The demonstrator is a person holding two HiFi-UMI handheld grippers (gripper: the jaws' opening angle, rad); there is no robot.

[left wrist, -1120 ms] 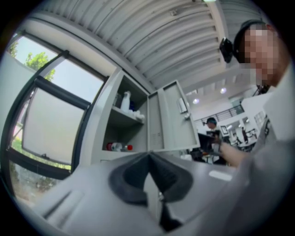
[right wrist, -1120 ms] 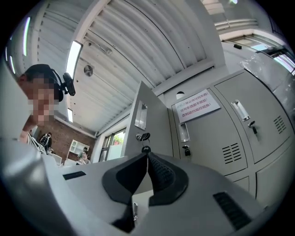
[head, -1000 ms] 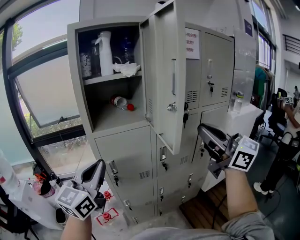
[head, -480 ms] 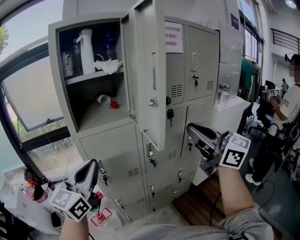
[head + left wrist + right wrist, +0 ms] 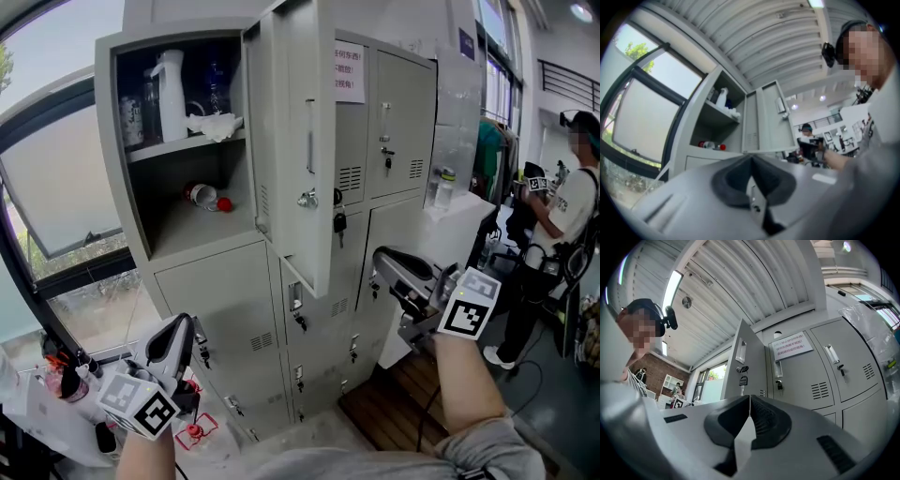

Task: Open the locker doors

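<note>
The grey locker bank (image 5: 234, 309) stands in front of me. Its top-left door (image 5: 302, 141) is swung wide open, with a latch on its edge. The compartment behind it (image 5: 183, 216) holds a white jug, bottles, a crumpled cloth and a red-capped bottle lying on its floor. The other doors, among them the one with a paper note (image 5: 349, 122), are closed, and keys hang in several locks. My left gripper (image 5: 180, 328) is shut and empty, low before the lower-left door. My right gripper (image 5: 382, 260) is shut and empty too, near the middle-row doors. The open door (image 5: 769, 123) shows ahead of the left gripper (image 5: 751, 158), and the door's edge (image 5: 739, 364) above the right gripper (image 5: 749, 398).
A large window (image 5: 56, 187) runs along the left wall, with clutter (image 5: 70, 375) on the floor below it. A wooden pallet (image 5: 394, 412) lies at the lockers' foot. A white counter (image 5: 464, 220) adjoins the lockers on the right, and a person (image 5: 567, 211) stands beyond it.
The head view has swung a little to the right, so the lockers sit further left, and a person has come into view at the right. Both grippers hold their places, still shut.
</note>
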